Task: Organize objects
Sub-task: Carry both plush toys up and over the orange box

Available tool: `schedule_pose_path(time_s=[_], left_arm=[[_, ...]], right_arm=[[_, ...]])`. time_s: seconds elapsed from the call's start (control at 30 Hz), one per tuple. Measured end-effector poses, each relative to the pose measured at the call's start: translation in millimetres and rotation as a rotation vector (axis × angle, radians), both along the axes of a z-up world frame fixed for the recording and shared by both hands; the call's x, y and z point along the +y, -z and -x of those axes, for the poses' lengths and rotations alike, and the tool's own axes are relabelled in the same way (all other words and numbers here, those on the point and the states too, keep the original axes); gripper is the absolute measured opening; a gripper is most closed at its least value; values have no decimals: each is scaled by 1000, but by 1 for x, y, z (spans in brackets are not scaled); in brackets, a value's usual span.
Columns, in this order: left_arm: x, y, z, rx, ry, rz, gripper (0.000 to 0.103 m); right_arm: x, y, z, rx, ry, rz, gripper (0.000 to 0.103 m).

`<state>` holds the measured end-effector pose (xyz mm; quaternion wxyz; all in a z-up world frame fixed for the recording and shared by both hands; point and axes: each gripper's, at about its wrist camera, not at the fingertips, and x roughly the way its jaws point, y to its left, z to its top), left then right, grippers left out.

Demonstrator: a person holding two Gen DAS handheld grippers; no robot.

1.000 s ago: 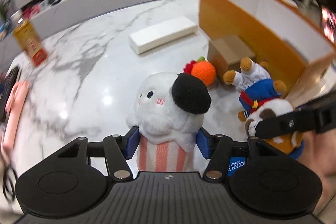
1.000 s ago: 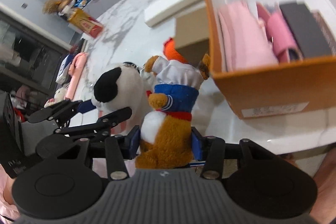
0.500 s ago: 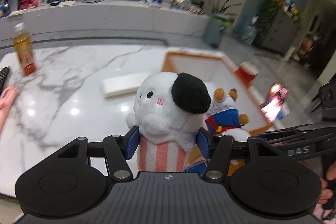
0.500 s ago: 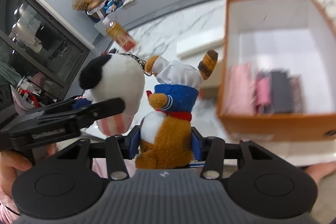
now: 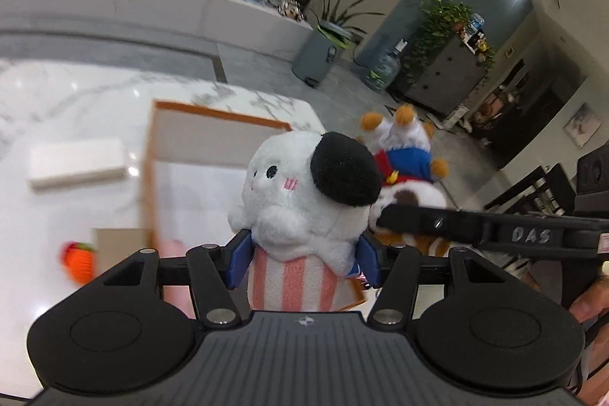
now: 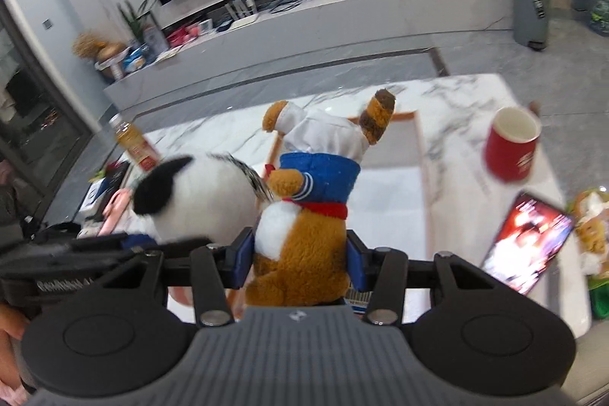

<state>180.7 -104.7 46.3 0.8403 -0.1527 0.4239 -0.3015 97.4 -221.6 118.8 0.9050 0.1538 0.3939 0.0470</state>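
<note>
Gripping plush toys — white plush [image 5: 300,200], brown plush [image 6: 304,234] — seemingly above box [image 5: 213,117]

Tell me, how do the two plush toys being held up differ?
The round white plush with a black ear sits upright; the brown plush in blue and white clothes hangs head-down, feet up. The white one wears pink stripes, the brown one a red collar. Each is clamped in a hand-held gripper above the orange box.

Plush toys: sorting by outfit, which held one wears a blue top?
The brown-and-white plush dog in the right gripper; the white round plush wears pink stripes.
</note>
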Motion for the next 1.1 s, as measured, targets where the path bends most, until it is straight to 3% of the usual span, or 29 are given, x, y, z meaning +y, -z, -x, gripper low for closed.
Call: schedule_pose_path(time_s=[0.2, 0.47, 0.77, 0.97, 1.1], left_arm=[[-30, 48, -35, 131, -3, 49, 66], [-55, 94, -59, 243, -6, 70, 67], [-64, 124, -71, 316, -7, 21, 69], [-68, 133, -68, 353, 29, 9, 71], [-82, 133, -66, 358, 69, -38, 72]], right_arm=[[-49, 11, -23, 58, 44, -1, 51], [-69, 29, -51, 107, 39, 5, 51], [-68, 55, -68, 149, -1, -19, 51], [-75, 67, -71, 180, 6, -21, 51], [-82, 69, -71, 189, 20, -31, 51]])
